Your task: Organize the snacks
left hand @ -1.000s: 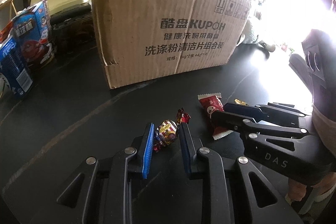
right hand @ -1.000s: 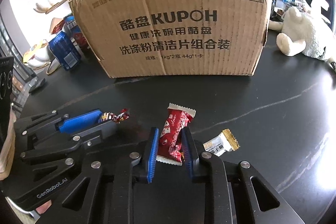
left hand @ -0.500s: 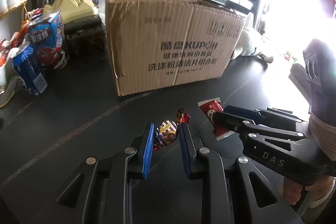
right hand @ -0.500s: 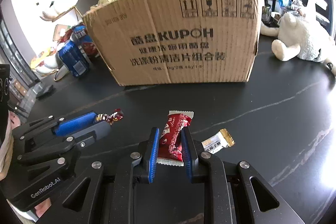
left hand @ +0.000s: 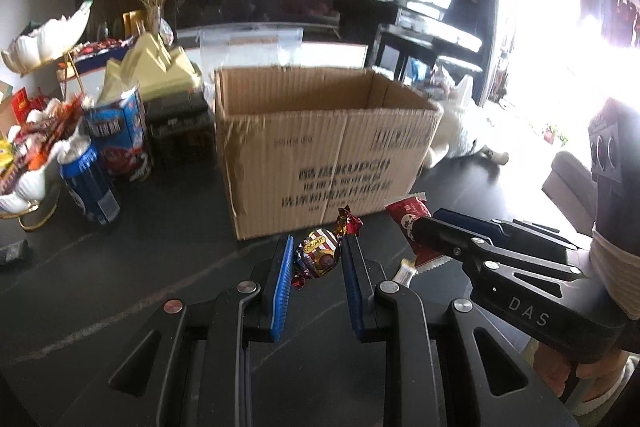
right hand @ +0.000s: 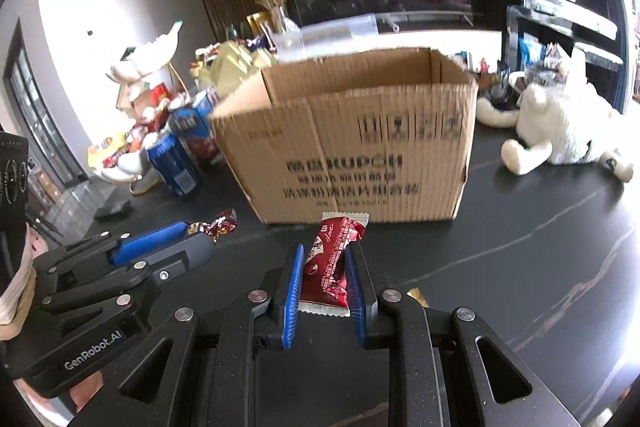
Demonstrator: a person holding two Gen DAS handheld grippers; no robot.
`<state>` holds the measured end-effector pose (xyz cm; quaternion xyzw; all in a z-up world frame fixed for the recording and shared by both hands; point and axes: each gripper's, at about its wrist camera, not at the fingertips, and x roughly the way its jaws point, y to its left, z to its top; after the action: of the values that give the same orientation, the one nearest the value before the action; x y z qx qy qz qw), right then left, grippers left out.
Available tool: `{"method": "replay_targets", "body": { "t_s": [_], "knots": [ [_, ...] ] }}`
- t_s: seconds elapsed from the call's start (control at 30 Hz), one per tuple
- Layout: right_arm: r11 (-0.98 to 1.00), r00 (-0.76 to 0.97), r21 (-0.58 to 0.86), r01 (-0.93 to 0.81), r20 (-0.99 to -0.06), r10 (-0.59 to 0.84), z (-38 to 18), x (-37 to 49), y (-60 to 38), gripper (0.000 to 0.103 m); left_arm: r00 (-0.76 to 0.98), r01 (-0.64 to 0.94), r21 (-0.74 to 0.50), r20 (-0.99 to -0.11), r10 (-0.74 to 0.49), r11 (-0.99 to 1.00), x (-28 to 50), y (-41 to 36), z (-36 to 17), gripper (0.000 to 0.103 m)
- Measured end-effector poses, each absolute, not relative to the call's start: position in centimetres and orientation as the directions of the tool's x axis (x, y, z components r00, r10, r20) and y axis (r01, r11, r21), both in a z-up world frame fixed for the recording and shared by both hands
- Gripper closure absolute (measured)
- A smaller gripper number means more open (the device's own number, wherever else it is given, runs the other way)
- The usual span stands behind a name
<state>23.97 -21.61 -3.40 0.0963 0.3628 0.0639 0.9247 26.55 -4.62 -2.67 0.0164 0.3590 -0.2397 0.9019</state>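
The left hand-held gripper [left hand: 316,259] is clenched on a coconut candy [left hand: 320,255] in a twisted foil wrapper, and just to its right the right hand-held gripper [right hand: 324,267] grips a red snack bar [right hand: 330,267] upright between its blue pads. Ahead of both stands an open cardboard box [right hand: 352,147] on the dark surface [right hand: 540,247], with a blue can [left hand: 90,183] off to the left and a white plush toy [right hand: 560,131] to the right

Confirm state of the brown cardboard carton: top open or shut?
Open. The brown cardboard carton stands upright with no flaps over its top; both wrist views show the bare inner far wall. Contents cannot be seen.
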Motion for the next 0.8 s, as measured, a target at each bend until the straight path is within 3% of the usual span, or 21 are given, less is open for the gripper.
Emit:
{"method": "replay_targets", "body": {
  "t_s": [0.13, 0.17, 0.67, 0.8],
  "knots": [
    [0.973, 0.754, 0.226, -0.049, -0.630, 0.185, -1.7, 23.9, -22.0, 0.083, 0.653, 0.442, -0.132, -0.631, -0.419, 0.887, 26.4, -4.8, -1.1, 0.078],
    [0.972, 0.757, 0.228, -0.053, -0.626, 0.187, -1.5, 23.9, -22.1, 0.093, 0.660, 0.440, -0.129, -0.624, -0.418, 0.889, 26.4, -4.8, -0.7, 0.078],
    [0.974, 0.741, 0.219, -0.058, -0.644, 0.190, -1.1, 24.3, -22.6, 0.092, 0.679, 0.431, -0.124, -0.609, -0.411, 0.894, 26.9, -5.3, 1.1, 0.078],
    [0.965, 0.700, 0.256, -0.050, -0.680, 0.217, -2.8, 23.9, -22.6, 0.087, 0.671, 0.432, -0.115, -0.622, -0.404, 0.894, 26.5, -5.3, 0.0, 0.078]
  ]
}}
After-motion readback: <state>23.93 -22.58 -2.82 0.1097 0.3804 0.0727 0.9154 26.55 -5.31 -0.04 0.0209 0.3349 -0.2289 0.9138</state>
